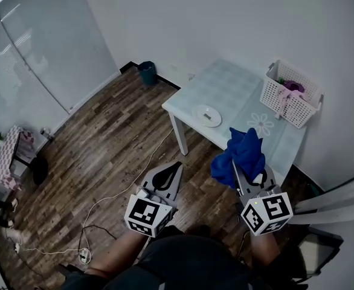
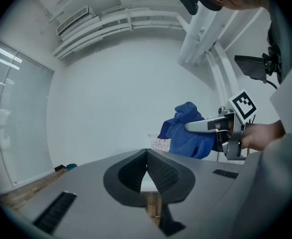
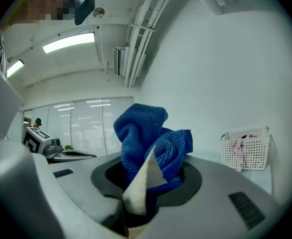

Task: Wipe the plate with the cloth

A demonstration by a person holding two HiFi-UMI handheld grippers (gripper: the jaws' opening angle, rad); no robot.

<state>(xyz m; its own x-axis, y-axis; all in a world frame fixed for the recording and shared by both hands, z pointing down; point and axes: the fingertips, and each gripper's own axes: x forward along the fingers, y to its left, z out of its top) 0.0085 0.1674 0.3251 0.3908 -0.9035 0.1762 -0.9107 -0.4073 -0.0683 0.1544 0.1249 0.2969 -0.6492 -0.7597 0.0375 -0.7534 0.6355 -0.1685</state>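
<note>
Plain office room set up as a small test space

White walls, a wood-pattern floor (image 1: 104,144) and a long glass partition (image 1: 38,47) with blinds close it in; through the glass in the right gripper view, rows of office strip lighting show. Overhead hang tube lights (image 3: 69,41) and bare white pipes (image 3: 141,29). Loose cables (image 1: 104,201) trail over the floor, and a small bin (image 1: 147,72) stands against the skirting. The only furniture that reads clearly is one pale table (image 1: 225,83) pushed into the room's corner, with a plate (image 1: 206,115) near the tabletop's left edge and a white basket (image 1: 289,98) at the tabletop's corner by the wall.
</note>
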